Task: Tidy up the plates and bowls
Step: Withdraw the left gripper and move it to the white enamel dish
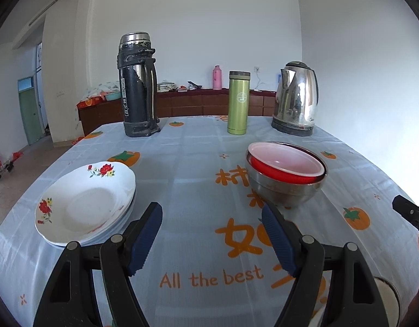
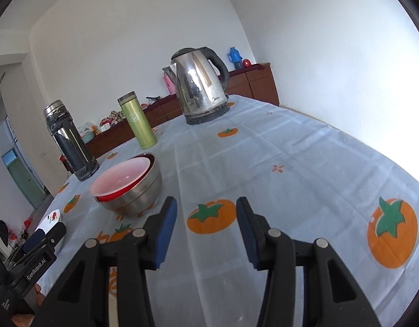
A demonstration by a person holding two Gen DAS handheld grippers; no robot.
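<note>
The left gripper (image 1: 211,218) and right gripper (image 2: 206,212) both stand apart and empty above the tablecloth (image 1: 193,163), their blue ribbed pads (image 1: 145,241) bare. Glossy white scalloped plates (image 1: 85,203) with red flowers sit stacked on the left. Beside them, well apart, a red plastic bowl (image 1: 287,166) with pale lining nests in a round steel bowl (image 1: 284,189).

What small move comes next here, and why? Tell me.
Probably draw both claws back and stop. The floral plates already sit stacked, the red bowl already nests in the steel bowl, and the left claw and right claw stand open, holding nothing.
</note>
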